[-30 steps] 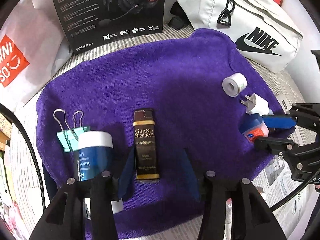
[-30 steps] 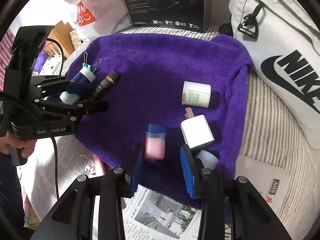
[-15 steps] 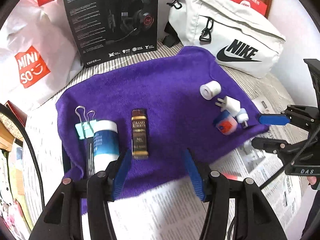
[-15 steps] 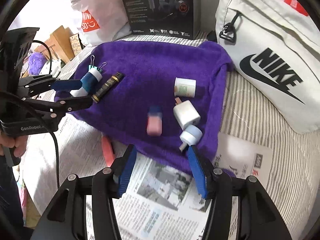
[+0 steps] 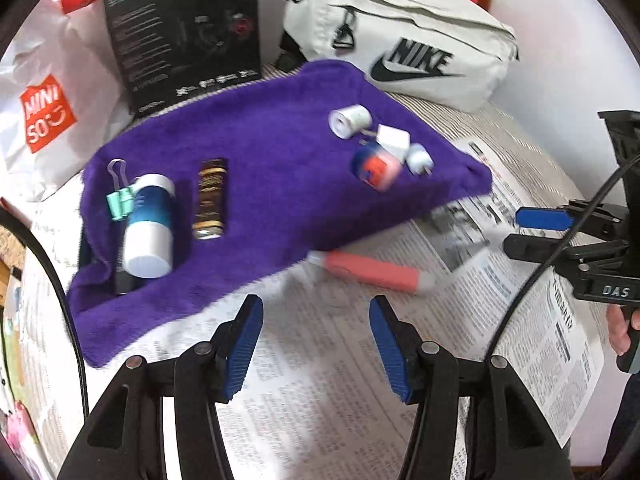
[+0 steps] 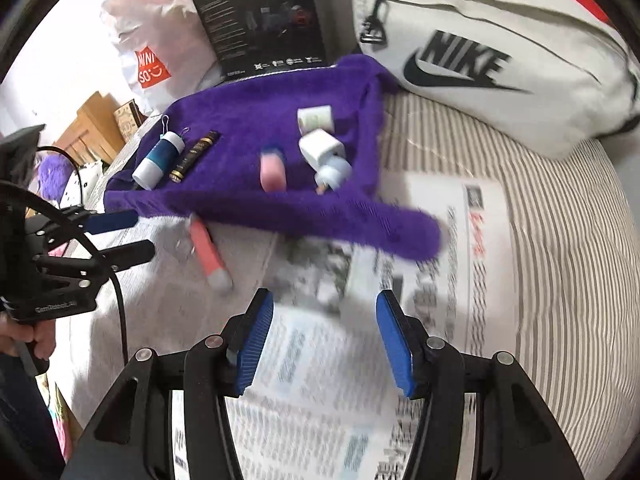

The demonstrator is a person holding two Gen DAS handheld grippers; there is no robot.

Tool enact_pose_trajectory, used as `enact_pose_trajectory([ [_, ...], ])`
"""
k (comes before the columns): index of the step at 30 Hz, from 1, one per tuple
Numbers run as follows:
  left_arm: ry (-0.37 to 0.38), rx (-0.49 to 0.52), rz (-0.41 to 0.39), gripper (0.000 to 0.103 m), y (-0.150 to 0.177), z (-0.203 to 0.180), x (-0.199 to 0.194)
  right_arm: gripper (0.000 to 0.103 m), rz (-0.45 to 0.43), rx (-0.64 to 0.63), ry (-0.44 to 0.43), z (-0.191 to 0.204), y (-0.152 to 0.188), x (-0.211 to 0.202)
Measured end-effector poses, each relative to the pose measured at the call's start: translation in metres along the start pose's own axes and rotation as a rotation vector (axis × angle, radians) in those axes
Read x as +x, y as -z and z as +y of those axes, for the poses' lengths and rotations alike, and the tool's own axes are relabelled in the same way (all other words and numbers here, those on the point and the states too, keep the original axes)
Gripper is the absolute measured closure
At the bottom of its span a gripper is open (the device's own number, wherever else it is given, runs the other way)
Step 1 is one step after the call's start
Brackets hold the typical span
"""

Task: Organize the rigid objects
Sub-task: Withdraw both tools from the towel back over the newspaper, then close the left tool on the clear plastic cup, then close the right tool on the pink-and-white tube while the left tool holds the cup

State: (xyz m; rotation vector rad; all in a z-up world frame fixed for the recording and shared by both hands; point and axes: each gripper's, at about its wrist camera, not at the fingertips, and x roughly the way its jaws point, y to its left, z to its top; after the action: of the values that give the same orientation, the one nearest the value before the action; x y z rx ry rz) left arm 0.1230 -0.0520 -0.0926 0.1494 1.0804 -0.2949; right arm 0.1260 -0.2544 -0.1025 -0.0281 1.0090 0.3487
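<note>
A purple towel holds a blue-and-white bottle with a teal binder clip, a brown lighter, a pink-and-blue container, a white charger plug, a small light-blue cap and a white roll. A pink pen-like tube lies on the newspaper in front of the towel. My left gripper and right gripper are open and empty, above the newspaper.
Newspaper covers a striped bed surface. A white Nike bag, a black headset box and a Miniso bag stand behind the towel.
Both grippers have pulled back from the towel and now hover over the newspaper. The objects stay on the towel. The pink tube has come into view.
</note>
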Motion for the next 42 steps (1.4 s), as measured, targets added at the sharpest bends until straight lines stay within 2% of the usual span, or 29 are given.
enact_pose_trajectory([
  [7,0.008,0.02,0.016,0.05,-0.003,-0.008,0.017,0.05,-0.013,0.042,0.005,-0.008,0.022,-0.014],
  [12,-0.014,0.056,0.013,0.052,-0.007,-0.011,0.023,0.05,-0.012,0.041,0.007,-0.01,0.03,-0.017],
  [14,-0.007,0.058,0.018,0.06,-0.008,-0.011,0.025,0.05,-0.017,0.036,0.008,-0.009,0.031,-0.018],
  [19,0.009,0.076,0.022,0.067,-0.01,-0.013,0.028,0.05,-0.018,0.029,0.0,-0.007,0.032,-0.017],
  [23,0.022,0.083,0.016,0.077,-0.012,-0.012,0.03,0.05,-0.008,0.029,0.003,-0.005,0.033,-0.014],
  [27,0.012,0.087,0.012,0.077,-0.008,-0.011,0.026,0.049,-0.002,0.02,0.007,-0.002,0.032,-0.013],
  [33,-0.013,0.049,0.021,0.077,0.008,0.009,0.015,0.05,-0.008,-0.035,-0.016,0.017,0.021,-0.008],
  [36,-0.037,0.017,0.03,0.077,0.015,0.025,0.008,0.05,-0.009,-0.092,-0.049,0.031,0.01,0.001],
  [42,-0.06,-0.04,0.025,0.077,0.024,0.047,-0.001,0.05,0.011,-0.216,-0.061,0.061,-0.013,0.026],
])
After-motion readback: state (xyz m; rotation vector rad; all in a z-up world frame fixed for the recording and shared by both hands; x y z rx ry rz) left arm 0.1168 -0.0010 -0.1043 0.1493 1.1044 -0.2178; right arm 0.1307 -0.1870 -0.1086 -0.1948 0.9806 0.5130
